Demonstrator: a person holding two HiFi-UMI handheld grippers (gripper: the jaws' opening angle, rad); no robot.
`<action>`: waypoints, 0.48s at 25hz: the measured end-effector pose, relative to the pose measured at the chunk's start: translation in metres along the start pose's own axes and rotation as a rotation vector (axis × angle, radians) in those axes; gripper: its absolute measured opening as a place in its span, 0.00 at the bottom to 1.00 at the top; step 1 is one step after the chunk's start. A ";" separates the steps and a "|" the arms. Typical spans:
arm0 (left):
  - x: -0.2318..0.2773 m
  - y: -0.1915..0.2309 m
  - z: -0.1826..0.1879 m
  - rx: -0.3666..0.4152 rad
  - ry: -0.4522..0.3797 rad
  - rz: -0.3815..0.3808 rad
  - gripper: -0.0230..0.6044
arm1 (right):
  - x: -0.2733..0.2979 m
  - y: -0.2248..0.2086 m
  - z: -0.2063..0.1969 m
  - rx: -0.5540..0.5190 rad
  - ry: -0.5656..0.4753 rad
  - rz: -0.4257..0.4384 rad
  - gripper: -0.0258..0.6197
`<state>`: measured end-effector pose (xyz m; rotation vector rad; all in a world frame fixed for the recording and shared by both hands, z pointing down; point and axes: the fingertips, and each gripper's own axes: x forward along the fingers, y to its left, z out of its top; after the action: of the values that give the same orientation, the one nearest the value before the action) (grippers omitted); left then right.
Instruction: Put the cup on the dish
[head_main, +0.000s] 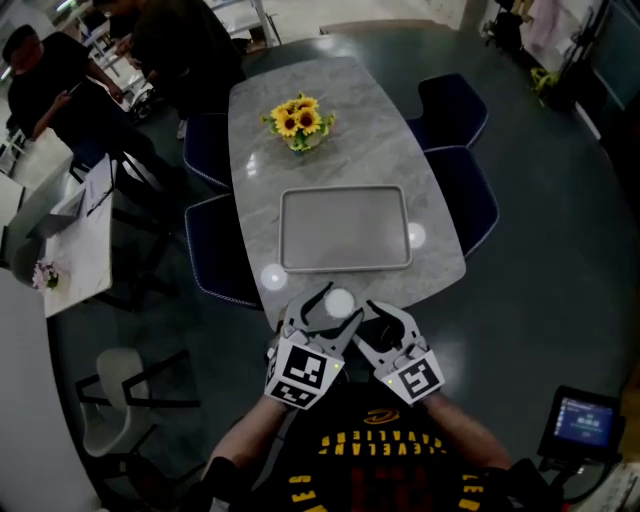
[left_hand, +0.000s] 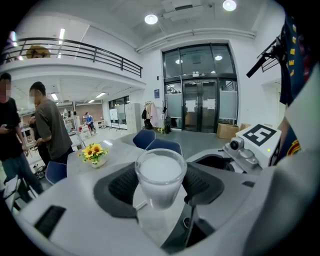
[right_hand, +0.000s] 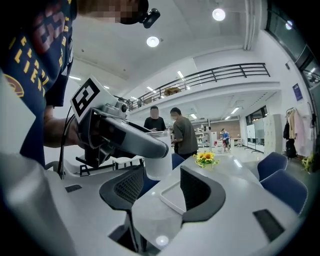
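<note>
cup: upright glass cup (left_hand: 161, 175) with a whitish fill, mouth up, long axis vertical.
cup position: at the near edge of the bench (head_main: 330, 150), about mid-width. Whether its base touches the bench cannot be told.
left tongs: left tongs (head_main: 332, 308) are closed on the cup, one pad pressing each side of the cup wall just below the rim.
right tongs: right tongs (right_hand: 165, 187) stand wide apart with nothing between the pads. They sit just beside the left tongs, on the cup's right.
dish: flat rectangular dish (head_main: 345, 230), bare. Its long axis runs across the bench, parallel to the near edge.
key relation: the dish lies straight ahead of the left tongs, and its near rim is close to the cup. The cup is short of that rim, not yet over the dish.
nearer hand: left, since it already carries the cup.
judgement: a short forward carry over the near rim, keeping the cup upright, then lower onto the dish.
beyond dish: sunflowers (head_main: 299, 120) toward the far end of the bench, well apart from the path.
</note>
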<state>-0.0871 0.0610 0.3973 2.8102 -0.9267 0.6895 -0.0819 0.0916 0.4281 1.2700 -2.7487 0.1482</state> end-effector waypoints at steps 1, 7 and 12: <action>0.006 0.003 0.002 -0.004 0.002 0.008 0.47 | 0.004 -0.006 0.000 -0.002 0.001 0.011 0.38; 0.044 0.016 0.022 -0.029 0.016 0.044 0.47 | 0.024 -0.044 0.012 -0.041 -0.008 0.075 0.39; 0.074 0.021 0.040 -0.048 0.024 0.067 0.47 | 0.034 -0.077 0.022 -0.070 -0.025 0.102 0.39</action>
<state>-0.0312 -0.0049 0.3944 2.7347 -1.0227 0.6985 -0.0460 0.0131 0.4146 1.1236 -2.8135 0.0443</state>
